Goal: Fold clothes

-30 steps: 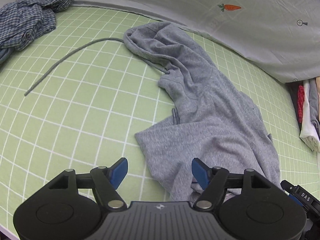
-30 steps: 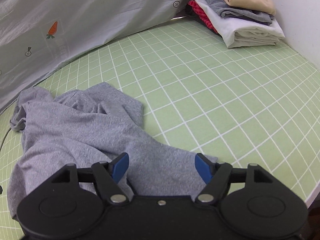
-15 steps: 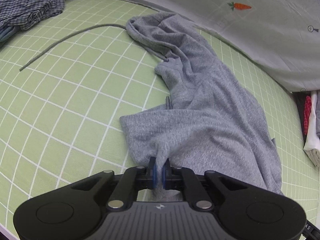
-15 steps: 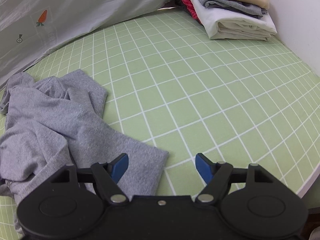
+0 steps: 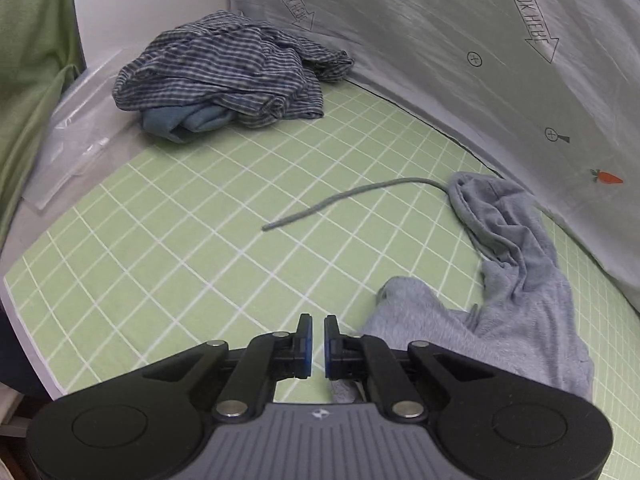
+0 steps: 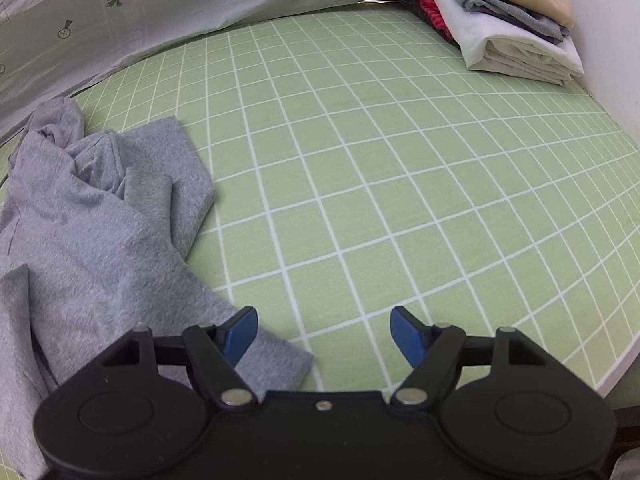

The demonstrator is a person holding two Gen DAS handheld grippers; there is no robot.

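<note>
A grey hoodie (image 5: 516, 280) lies crumpled on the green checked sheet (image 5: 200, 248), its drawstring (image 5: 344, 200) trailing left. My left gripper (image 5: 316, 340) is shut, and a bit of the hoodie's grey cloth (image 5: 344, 390) shows behind its blue pads, so it seems pinched there. In the right wrist view the hoodie (image 6: 92, 232) spreads over the left side. My right gripper (image 6: 324, 332) is open, its left fingertip (image 6: 240, 332) over a hoodie corner (image 6: 280, 364), holding nothing.
A crumpled blue plaid shirt pile (image 5: 224, 76) sits at the back left. A stack of folded clothes (image 6: 504, 24) stands at the back right. A grey printed cloth backdrop (image 5: 480, 60) lines the far side. The sheet's front right edge (image 6: 600, 380) is close.
My left gripper closed on the hoodie's edge and swung left, dragging cloth with it. My right gripper moved right, staying open; the hoodie shifted left in its view.
</note>
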